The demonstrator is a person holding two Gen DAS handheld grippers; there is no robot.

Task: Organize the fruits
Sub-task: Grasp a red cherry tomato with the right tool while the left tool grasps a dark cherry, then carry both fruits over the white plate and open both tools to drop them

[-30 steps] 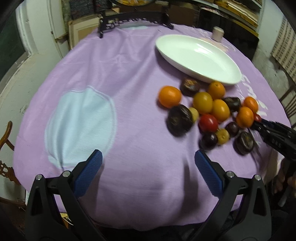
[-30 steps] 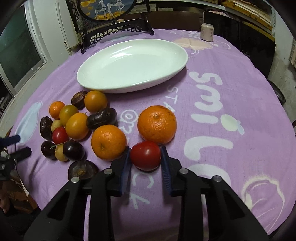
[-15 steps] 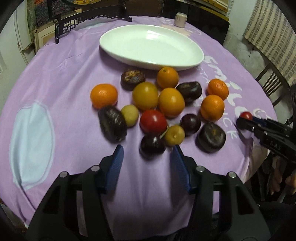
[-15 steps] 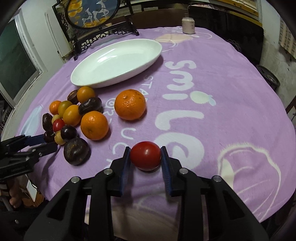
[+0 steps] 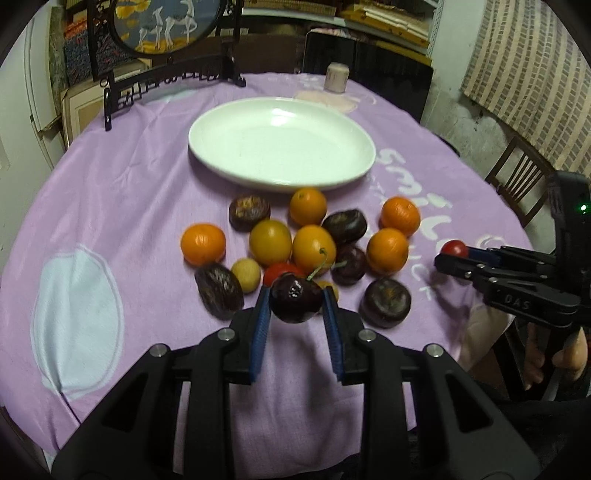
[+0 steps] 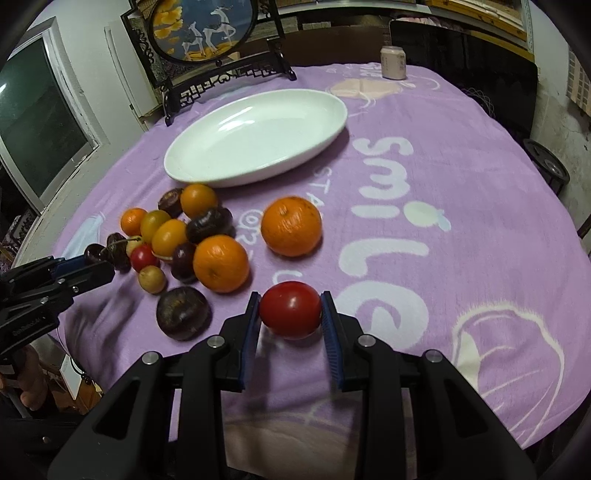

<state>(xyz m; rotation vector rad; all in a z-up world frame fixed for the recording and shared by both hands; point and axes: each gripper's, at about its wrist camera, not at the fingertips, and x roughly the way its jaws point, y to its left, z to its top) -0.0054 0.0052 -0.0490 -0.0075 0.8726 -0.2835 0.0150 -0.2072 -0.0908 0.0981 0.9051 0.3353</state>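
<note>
The left gripper [image 5: 297, 306], open 1 second ago, is now clamping a dark plum [image 5: 295, 302], seemingly lifted; the right gripper [image 6: 290, 314] is still holding a red tomato [image 6: 290, 309], both bound for the white plate [image 5: 229, 168].

A purple tablecloth [image 6: 461, 206] with white "smile" lettering covers the round table. At its far edge, toward eleven o'clock, stands a dark carved frame [image 6: 207, 33] showing white deer, and toward one o'clock a small pale jar [image 6: 394, 62]. A wooden chair [image 5: 524, 181] sits off the table at three o'clock.
</note>
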